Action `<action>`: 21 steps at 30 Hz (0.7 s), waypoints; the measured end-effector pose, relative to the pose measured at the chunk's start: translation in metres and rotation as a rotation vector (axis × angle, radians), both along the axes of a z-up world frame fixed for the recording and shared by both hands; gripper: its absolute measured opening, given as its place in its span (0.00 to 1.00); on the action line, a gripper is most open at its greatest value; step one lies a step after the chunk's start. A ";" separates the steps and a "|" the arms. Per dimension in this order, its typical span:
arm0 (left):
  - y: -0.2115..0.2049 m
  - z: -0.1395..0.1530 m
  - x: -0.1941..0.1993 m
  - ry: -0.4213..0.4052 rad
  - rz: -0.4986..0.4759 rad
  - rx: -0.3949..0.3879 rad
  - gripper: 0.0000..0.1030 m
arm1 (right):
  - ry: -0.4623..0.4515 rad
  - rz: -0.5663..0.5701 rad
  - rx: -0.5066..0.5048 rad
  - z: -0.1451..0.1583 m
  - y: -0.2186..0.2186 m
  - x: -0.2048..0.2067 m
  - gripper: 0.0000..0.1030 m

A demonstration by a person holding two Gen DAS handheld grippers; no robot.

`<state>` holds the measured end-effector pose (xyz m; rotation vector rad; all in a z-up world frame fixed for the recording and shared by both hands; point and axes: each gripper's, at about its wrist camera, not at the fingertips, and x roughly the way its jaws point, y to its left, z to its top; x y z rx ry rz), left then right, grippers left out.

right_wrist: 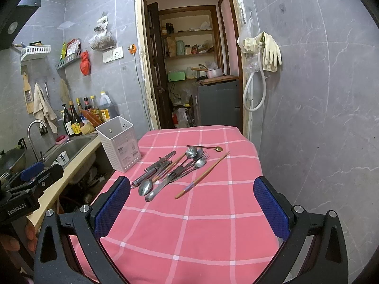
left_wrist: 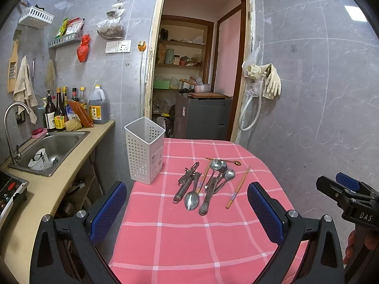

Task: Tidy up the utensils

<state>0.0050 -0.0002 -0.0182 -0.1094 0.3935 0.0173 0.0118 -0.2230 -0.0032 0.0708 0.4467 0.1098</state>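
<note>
Left wrist view shows the left tool [left_wrist: 187, 210] held above the near part of the table [left_wrist: 184, 248], its two blue-padded fingers spread wide with nothing between them. On the pink checked cloth, past the fingers, lies a loose pile of utensils [left_wrist: 206, 182]: spoons, a fork, a metal peeler and one chopstick overlap, a second chopstick [left_wrist: 238, 187] lies alone just to the right, and a small gold spoon [left_wrist: 223, 160] sits at the far edge of the pile. A white perforated basket [left_wrist: 145, 150] stands upright and empty at the table's left far corner, near the pile but apart from it. Beyond that corner is a steel sink [left_wrist: 51, 148]. Right wrist view shows the right tool [right_wrist: 191, 209] likewise spread wide and empty, hovering over the cloth short of the pile.
</note>
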 end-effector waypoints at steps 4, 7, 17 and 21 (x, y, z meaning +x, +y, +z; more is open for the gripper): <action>0.001 -0.006 0.004 0.008 -0.003 -0.002 1.00 | 0.008 -0.004 0.002 -0.012 0.007 0.010 0.99; 0.005 -0.006 0.011 0.014 -0.008 -0.003 1.00 | 0.013 -0.012 0.003 -0.012 0.008 0.013 0.99; 0.018 -0.004 0.038 0.028 -0.047 -0.001 1.00 | 0.010 -0.056 0.000 -0.008 0.016 0.032 0.99; 0.026 -0.003 0.057 0.028 -0.067 -0.001 1.00 | 0.008 -0.082 -0.001 -0.005 0.022 0.046 0.99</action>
